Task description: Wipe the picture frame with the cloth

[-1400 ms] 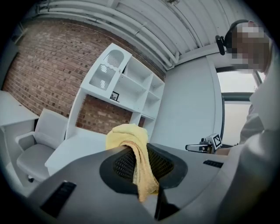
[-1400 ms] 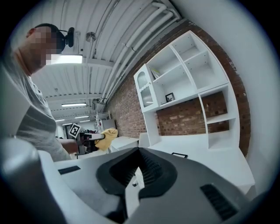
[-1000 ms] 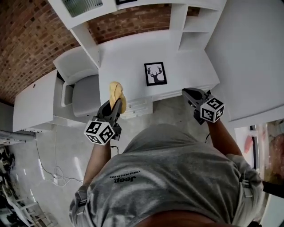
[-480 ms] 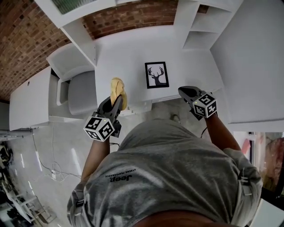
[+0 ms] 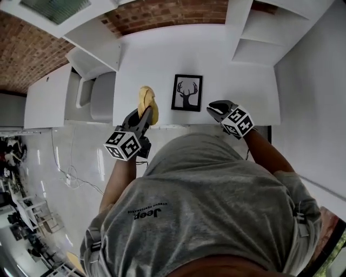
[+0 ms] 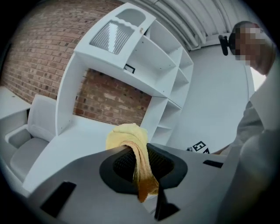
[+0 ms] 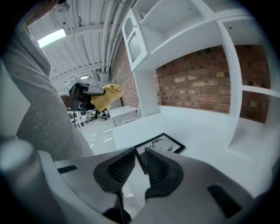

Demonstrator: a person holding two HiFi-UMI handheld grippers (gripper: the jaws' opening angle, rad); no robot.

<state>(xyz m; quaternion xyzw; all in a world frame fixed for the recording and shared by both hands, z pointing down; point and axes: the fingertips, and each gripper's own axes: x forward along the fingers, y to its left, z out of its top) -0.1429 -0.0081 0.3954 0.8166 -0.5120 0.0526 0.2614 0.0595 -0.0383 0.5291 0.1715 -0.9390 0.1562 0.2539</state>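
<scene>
A black picture frame (image 5: 187, 92) with a deer-antler print lies flat on the white desk (image 5: 162, 54), near its front edge. My left gripper (image 5: 145, 112) is shut on a yellow cloth (image 5: 147, 103), which bunches over its tips (image 6: 131, 144) left of the frame. My right gripper (image 5: 212, 107) hovers just right of the frame's near corner. Its jaws have just been opening and stand a narrow gap apart, with nothing between them (image 7: 140, 164). The frame (image 7: 159, 143) lies straight ahead of them, and the cloth (image 7: 107, 96) shows at the far left.
White shelving (image 5: 259, 38) rises at the desk's right and back against a brick wall (image 5: 162, 11). A grey chair (image 5: 100, 100) stands left of the desk. Cables (image 5: 70, 176) trail on the glossy floor at the left.
The person has stepped up to the desk. Both grippers moved forward and down, from short of the desk's edge to over it, the right one closing in on the frame.
</scene>
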